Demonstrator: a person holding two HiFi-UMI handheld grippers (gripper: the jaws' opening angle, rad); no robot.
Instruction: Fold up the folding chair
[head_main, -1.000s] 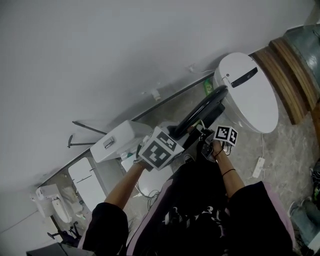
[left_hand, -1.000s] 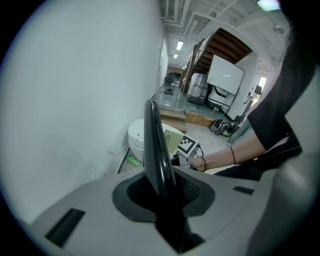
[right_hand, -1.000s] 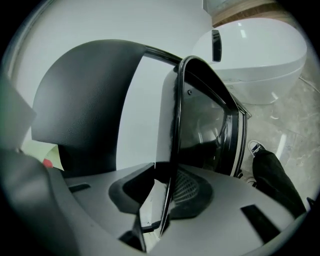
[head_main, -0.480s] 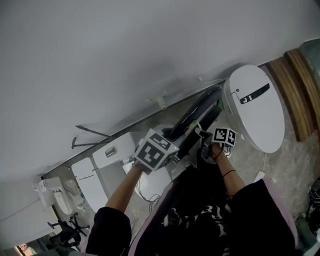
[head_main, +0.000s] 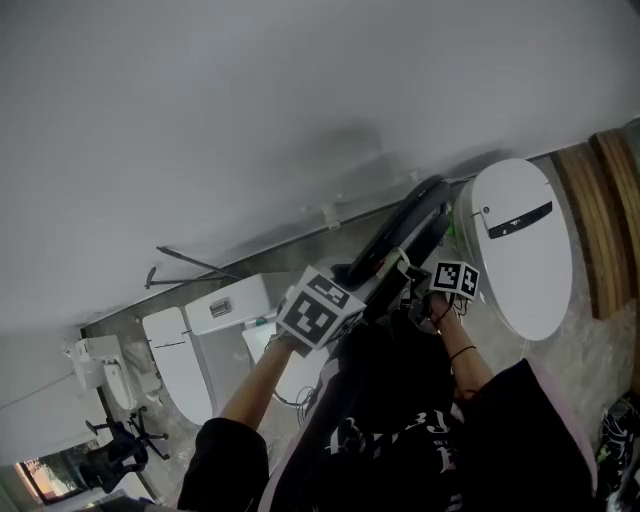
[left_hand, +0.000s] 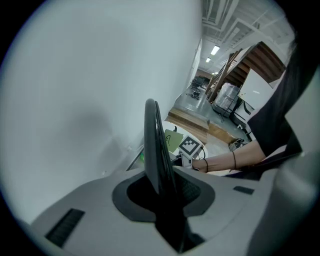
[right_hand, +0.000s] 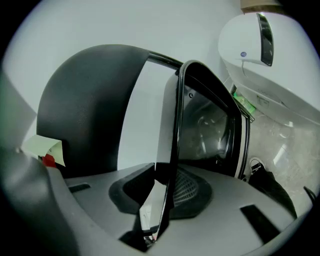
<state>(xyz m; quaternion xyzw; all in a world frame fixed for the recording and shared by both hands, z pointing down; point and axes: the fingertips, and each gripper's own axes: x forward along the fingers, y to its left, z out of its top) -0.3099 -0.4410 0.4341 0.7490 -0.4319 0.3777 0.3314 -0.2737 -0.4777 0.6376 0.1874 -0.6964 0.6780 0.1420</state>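
The folding chair (head_main: 400, 235) is black, folded flat, and held up in front of the white wall. In the left gripper view its thin black edge (left_hand: 156, 150) runs straight up between the jaws of my left gripper (left_hand: 162, 187), which is shut on it. My right gripper (right_hand: 164, 197) is shut on the chair's shiny frame tube (right_hand: 175, 150), with the dark seat panel (right_hand: 210, 127) to the right and a rounded black panel (right_hand: 92, 107) to the left. In the head view the left gripper (head_main: 358, 292) and the right gripper (head_main: 415, 292) hold the chair's near end side by side.
A white oval lidded fixture (head_main: 515, 245) stands right of the chair, close against it (right_hand: 265, 47). White cabinets and boxes (head_main: 225, 305) line the wall at the left. Wooden steps (head_main: 605, 215) lie at the far right. A cable and a dark bundle (right_hand: 272, 187) lie on the floor.
Both grippers have carried the chair sideways together along the wall. The grips look the same. The white oval fixture now shows further right in the head view.
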